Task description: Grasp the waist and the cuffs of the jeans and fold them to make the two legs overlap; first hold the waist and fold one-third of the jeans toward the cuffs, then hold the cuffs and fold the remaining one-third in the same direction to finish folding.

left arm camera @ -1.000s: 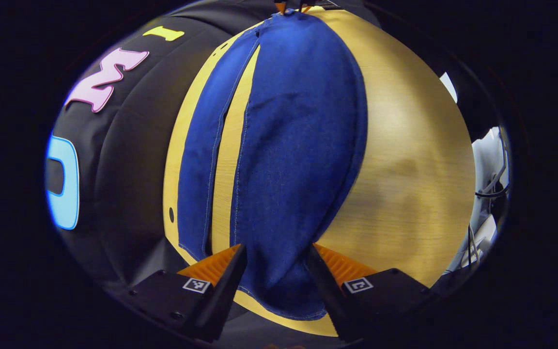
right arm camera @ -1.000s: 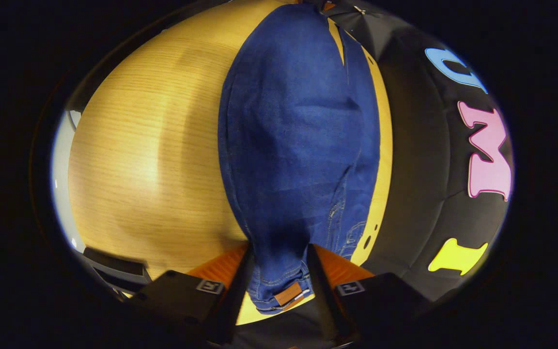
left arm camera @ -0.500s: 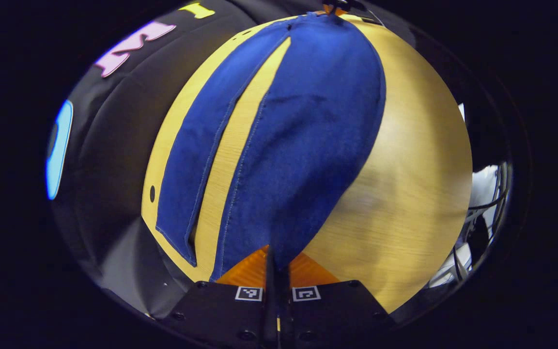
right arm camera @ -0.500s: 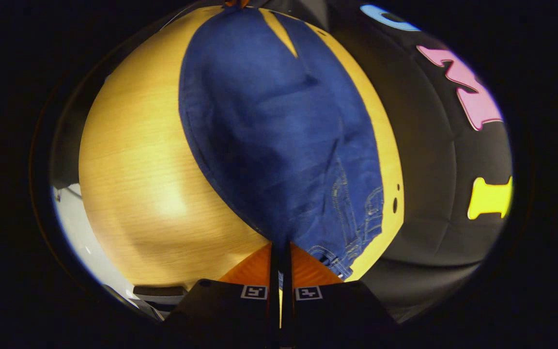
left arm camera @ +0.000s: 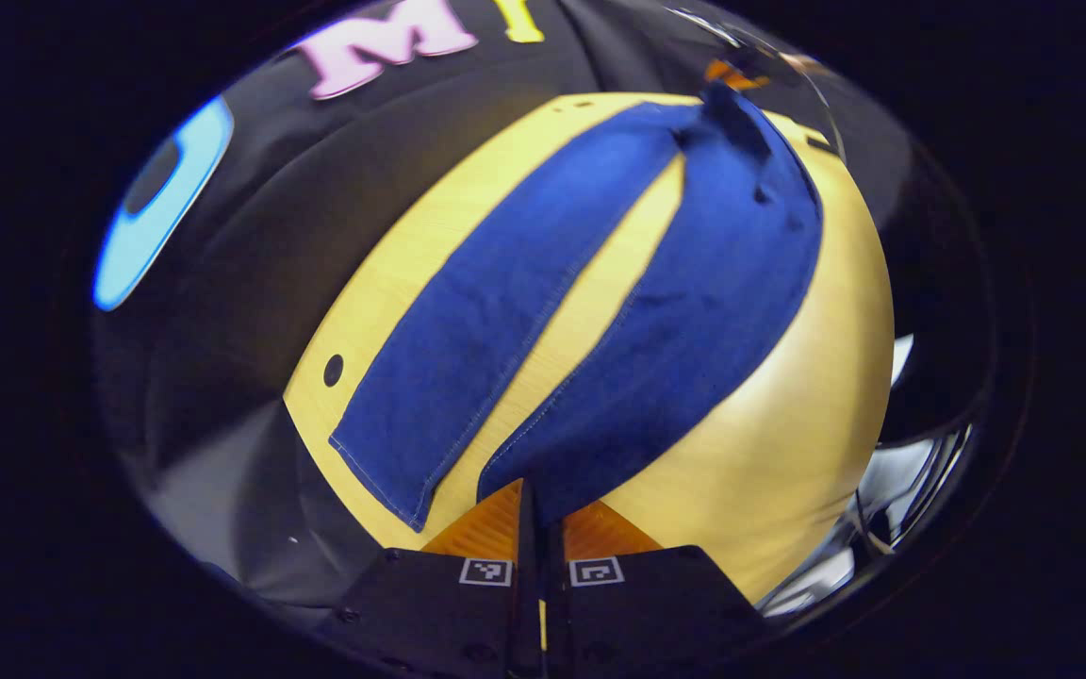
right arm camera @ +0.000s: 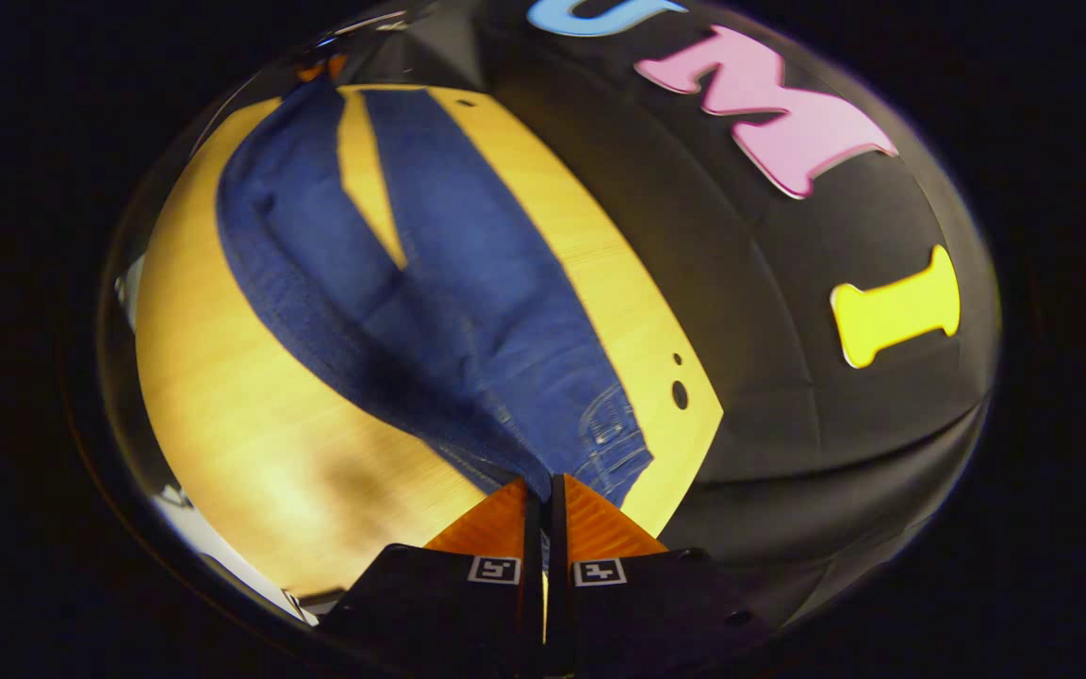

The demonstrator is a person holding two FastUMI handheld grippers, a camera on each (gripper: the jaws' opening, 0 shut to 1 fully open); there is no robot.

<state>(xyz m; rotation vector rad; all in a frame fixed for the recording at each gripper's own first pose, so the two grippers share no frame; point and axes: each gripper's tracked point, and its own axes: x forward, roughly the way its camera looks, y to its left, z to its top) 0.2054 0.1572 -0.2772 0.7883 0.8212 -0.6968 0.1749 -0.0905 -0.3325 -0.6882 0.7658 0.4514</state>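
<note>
Your jeans (left arm camera: 656, 311): woven denim cloth, matt, fine twill grain, pale stitched seams along leg edges; near waist (right arm camera: 614, 438) denim looks faded, rougher. Bench (left arm camera: 788, 443) under jeans: light wood, straight grain, smooth, soft sheen. Booth wall (right arm camera: 788, 396) beyond bench: matt cloth, creased.

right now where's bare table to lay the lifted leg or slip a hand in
Widest bare table lies beside the lifted leg, away from the booth wall. A narrow strip runs between it and the flat leg. The flat leg crowds the wall side. Left gripper and right gripper pinch the jeans.
</note>
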